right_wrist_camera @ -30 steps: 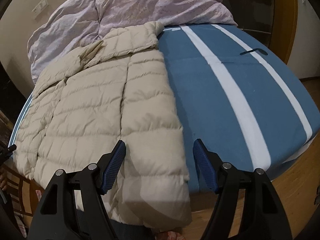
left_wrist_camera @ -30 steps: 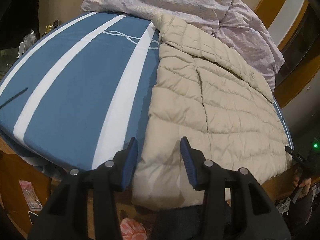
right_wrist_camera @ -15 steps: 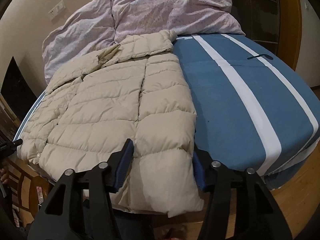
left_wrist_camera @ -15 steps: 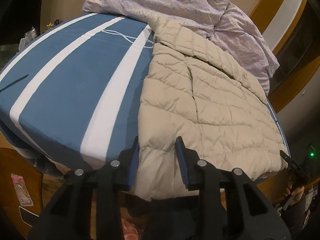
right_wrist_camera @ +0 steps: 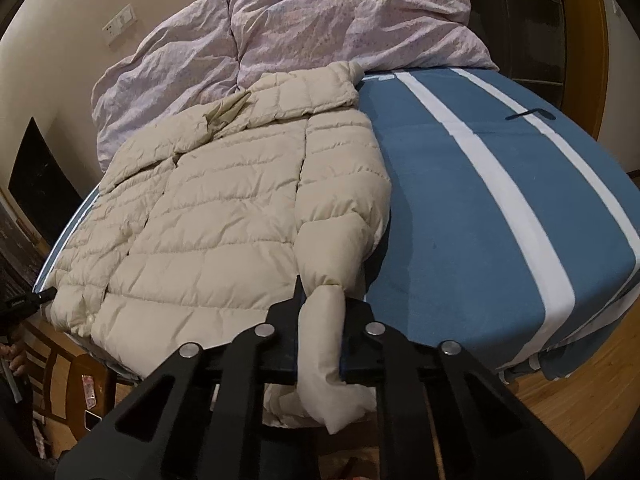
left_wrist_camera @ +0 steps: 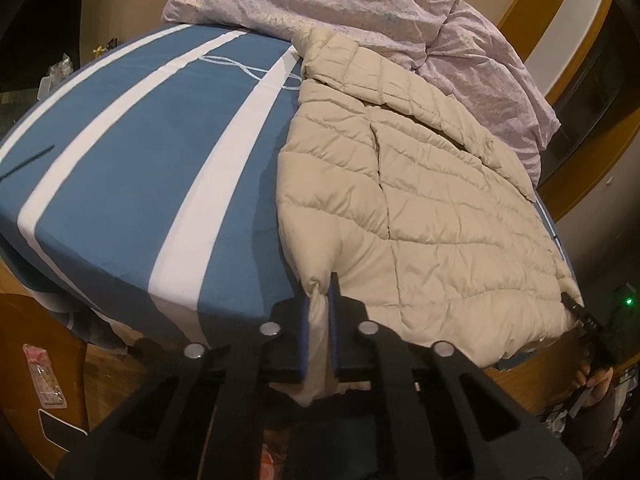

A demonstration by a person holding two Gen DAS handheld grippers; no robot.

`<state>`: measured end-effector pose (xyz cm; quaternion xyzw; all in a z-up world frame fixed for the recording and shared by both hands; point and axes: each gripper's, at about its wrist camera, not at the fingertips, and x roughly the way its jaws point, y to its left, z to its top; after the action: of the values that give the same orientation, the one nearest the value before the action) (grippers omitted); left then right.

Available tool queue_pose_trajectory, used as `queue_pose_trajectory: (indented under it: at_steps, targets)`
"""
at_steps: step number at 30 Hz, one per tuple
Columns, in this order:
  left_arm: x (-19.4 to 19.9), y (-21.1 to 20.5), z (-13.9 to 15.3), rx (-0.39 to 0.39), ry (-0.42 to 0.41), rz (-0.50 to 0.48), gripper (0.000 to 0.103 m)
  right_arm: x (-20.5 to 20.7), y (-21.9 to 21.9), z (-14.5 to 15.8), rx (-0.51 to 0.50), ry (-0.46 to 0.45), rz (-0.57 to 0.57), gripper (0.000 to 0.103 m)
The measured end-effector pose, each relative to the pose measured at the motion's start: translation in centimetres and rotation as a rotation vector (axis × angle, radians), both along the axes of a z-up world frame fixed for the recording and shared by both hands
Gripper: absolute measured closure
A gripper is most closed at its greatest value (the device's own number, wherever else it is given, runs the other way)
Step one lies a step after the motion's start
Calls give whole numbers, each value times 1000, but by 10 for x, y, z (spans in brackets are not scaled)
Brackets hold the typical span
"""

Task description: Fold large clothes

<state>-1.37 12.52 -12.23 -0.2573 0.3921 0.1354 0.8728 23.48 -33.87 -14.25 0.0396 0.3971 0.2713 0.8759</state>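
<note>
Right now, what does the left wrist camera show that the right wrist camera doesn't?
Only the left wrist view: a small green light at its right edge. Only the right wrist view: a white wall socket above the lilac duvet. Both: the beige puffer jacket on the blue striped sheet, the duvet behind it, and a gripper shut on a bottom corner of the jacket: the left gripper, the right gripper.

Cream wall (right_wrist_camera: 60, 60), wooden floor (right_wrist_camera: 580, 420)

blue striped sheet (left_wrist_camera: 132, 168) beside jacket (left_wrist_camera: 420, 216) lies bare, room for my grippers there; crumpled lilac duvet (right_wrist_camera: 320, 28) blocks far end, touching jacket collar.
</note>
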Motion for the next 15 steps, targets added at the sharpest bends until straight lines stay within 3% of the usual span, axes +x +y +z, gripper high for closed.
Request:
queue_pose_trajectory:
  at_steps: [15]
  targets:
    - [22,14,65,121,-92,31,100,27,16,67,41,-134,-27,94]
